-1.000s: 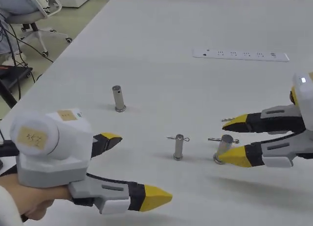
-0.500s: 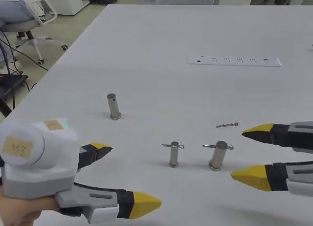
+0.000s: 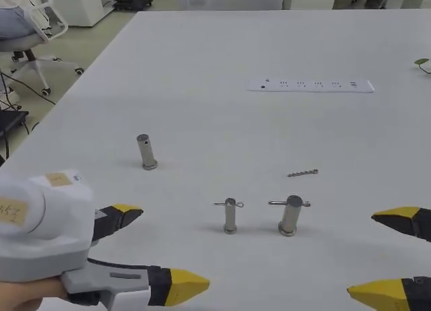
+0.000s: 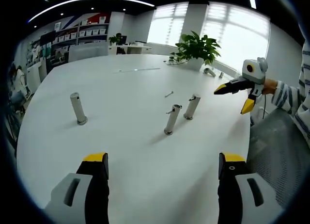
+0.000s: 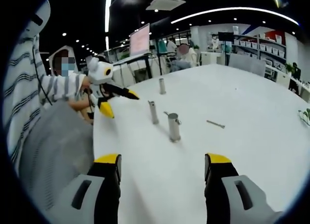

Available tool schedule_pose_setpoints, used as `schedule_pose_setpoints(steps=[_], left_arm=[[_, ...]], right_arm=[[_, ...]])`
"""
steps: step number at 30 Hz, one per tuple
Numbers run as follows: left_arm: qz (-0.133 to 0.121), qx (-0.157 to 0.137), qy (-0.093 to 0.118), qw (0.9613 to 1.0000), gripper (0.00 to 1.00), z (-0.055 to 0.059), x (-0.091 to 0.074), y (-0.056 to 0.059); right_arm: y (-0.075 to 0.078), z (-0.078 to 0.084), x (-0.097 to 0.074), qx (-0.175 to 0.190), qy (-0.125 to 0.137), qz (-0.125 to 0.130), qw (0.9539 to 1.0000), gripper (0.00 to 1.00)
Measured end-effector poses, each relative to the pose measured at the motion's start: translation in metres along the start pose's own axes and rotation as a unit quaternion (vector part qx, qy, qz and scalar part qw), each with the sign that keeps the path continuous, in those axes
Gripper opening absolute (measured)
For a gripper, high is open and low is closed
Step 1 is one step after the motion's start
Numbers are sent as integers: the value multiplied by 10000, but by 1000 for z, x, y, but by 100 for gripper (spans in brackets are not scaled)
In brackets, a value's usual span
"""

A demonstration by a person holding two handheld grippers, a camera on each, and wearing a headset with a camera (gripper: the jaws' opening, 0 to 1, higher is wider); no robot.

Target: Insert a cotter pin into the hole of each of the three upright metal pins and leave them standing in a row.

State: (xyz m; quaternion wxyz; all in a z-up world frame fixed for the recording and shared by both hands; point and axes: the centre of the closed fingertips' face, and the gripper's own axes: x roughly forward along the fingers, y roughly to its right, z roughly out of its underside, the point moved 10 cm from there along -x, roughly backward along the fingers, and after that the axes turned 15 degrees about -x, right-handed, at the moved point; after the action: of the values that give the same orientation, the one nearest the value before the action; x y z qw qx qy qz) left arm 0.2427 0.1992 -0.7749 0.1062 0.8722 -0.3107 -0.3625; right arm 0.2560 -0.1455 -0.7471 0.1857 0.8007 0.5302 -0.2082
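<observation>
A tan sticker (image 3: 9, 210) on the left gripper (image 3: 158, 247) bears dark marks too blurred to read. The power strip (image 3: 310, 86) toward the counter's (image 3: 222, 62) far edge shows no legible writing.

The left gripper's body hides most of the hand (image 3: 23, 303) holding it. The picture's right edge cuts off the right gripper (image 3: 379, 256), leaving its yellow tips. Both hover low over the counter's near side, level, jaws spread wide and empty.

The middle pin (image 3: 230, 215) and right pin (image 3: 290, 215) stand side by side, each with a cotter pin (image 3: 220, 204) crosswise through its top. The left pin (image 3: 145, 152) stands well apart toward the left edge; its hole is only a dark speck. A loose cotter pin (image 3: 302, 172) lies flat just beyond the right pin.
</observation>
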Motion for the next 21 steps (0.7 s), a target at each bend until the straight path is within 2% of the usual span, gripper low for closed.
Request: schedule_pose_setpoints(steps=[5,10,15,21], left_arm=[[-12,-91,-79,9999,94,1,-2,-2],[-93,-109,-69,9999,94,-1,-4,-7],[-224,-117,-31,9997,93,-7,-6,-16],[-504,-87,66,9987,92,-19,-3,-31]], right_arm=[[-2,2,-5,139,-4,141,9998,78],[-5,5,-10,308,-21,249,9992,84],[-8,5,-12,425,18,313,9986,89],[-10,5,-17,494,43,413,9979,93]])
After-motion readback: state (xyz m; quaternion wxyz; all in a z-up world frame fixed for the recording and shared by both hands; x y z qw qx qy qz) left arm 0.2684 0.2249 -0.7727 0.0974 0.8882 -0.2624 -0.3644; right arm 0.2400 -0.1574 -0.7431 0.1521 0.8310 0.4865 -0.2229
